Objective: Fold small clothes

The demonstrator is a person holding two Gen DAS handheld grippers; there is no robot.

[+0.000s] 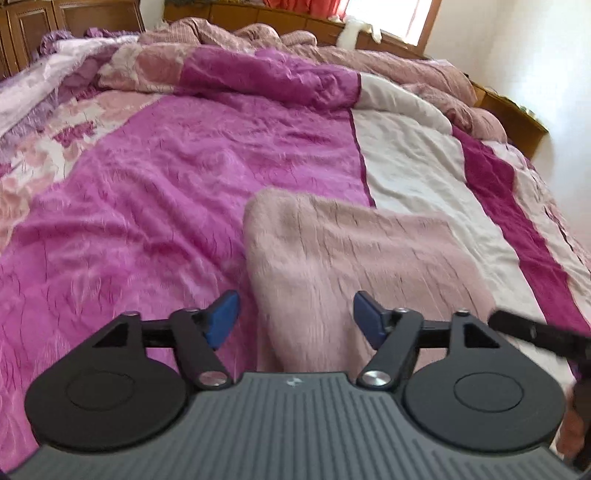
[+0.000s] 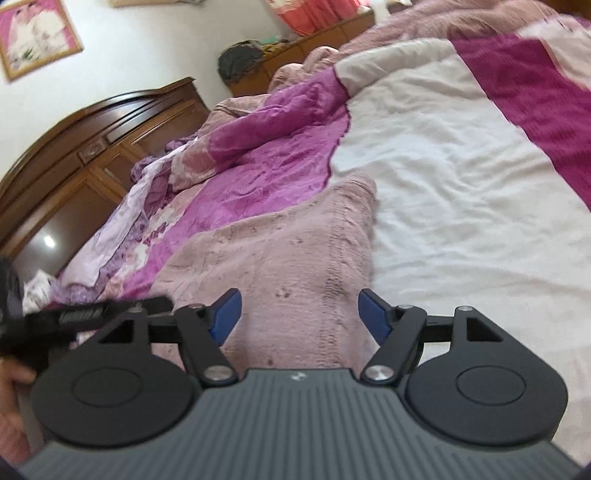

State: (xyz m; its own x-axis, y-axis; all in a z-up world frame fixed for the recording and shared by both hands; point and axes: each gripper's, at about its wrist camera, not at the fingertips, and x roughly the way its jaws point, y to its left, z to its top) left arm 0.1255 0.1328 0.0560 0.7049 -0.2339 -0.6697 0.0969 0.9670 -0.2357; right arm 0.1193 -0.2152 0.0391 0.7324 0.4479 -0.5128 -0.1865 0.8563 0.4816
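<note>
Left gripper (image 1: 294, 317): blue-padded fingers spread wide, nothing between them, hovering over the near end of the fuzzy pale-pink knit garment (image 1: 354, 266). Whether it touches the fabric can't be told from this angle.

Right gripper (image 2: 299, 315): same state, blue pads apart, released, above the same pink garment (image 2: 280, 258). No cloth pinched in either tool.

Garment lies flat on the bed, straddling the seam between the magenta quilted bedspread panel (image 1: 184, 177) and the off-white panel (image 1: 413, 158). In the left wrist view its far edge has a rounded corner at left and a squarer corner at right. Surface shows thin dark streaks in the pile.

Each wrist view catches the other tool at the frame edge: the right gripper's black body in the left view (image 1: 543, 336), the left's in the right view (image 2: 74, 321), blurred. The two grippers sit close side by side.

Writing/brands: only a small pale logo mark on the ribbed grey gripper housing (image 1: 293, 382), too small to read. No legible text anywhere.

Containers: none in view.

Surroundings: crumpled dusty-pink duvet (image 1: 258, 37) bunched at the head of the bed, dark wooden carved headboard (image 2: 92, 133), framed pink-and-white picture on the wall (image 2: 37, 33), dark-grey bundle on the wooden ledge (image 2: 240, 61), contents unclear.
</note>
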